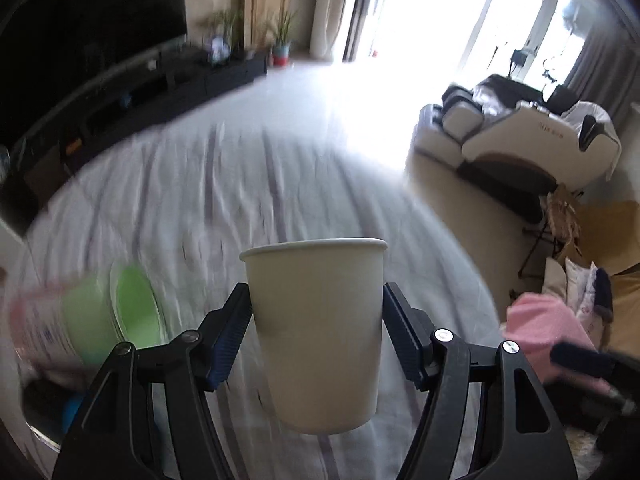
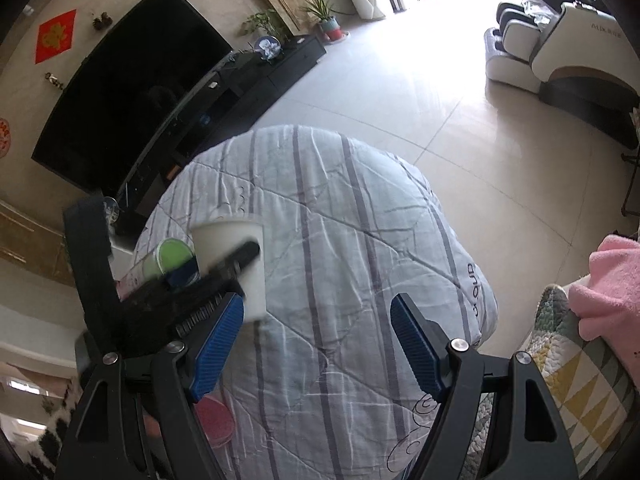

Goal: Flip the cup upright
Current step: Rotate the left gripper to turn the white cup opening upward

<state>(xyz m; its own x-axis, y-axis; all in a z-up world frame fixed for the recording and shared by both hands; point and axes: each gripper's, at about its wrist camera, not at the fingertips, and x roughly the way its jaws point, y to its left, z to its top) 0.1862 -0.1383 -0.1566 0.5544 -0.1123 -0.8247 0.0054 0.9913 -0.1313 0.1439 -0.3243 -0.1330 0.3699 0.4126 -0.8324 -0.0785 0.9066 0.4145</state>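
Note:
A white paper cup (image 1: 320,332) stands upright, mouth up, between the fingers of my left gripper (image 1: 318,336), which is shut on its sides and holds it above the striped cloth (image 1: 224,192). The cup also shows in the right wrist view (image 2: 236,256), at the left, with the left gripper's dark fingers (image 2: 224,268) across it. My right gripper (image 2: 316,344) is open and empty, above the striped cloth (image 2: 340,260) and to the right of the cup.
A can with a green lid (image 1: 132,308) lies on its side left of the cup; it also shows in the right wrist view (image 2: 172,256). A pink round lid (image 2: 216,420) sits near the right gripper's left finger. A massage chair (image 2: 560,52) and TV cabinet (image 2: 256,76) stand beyond.

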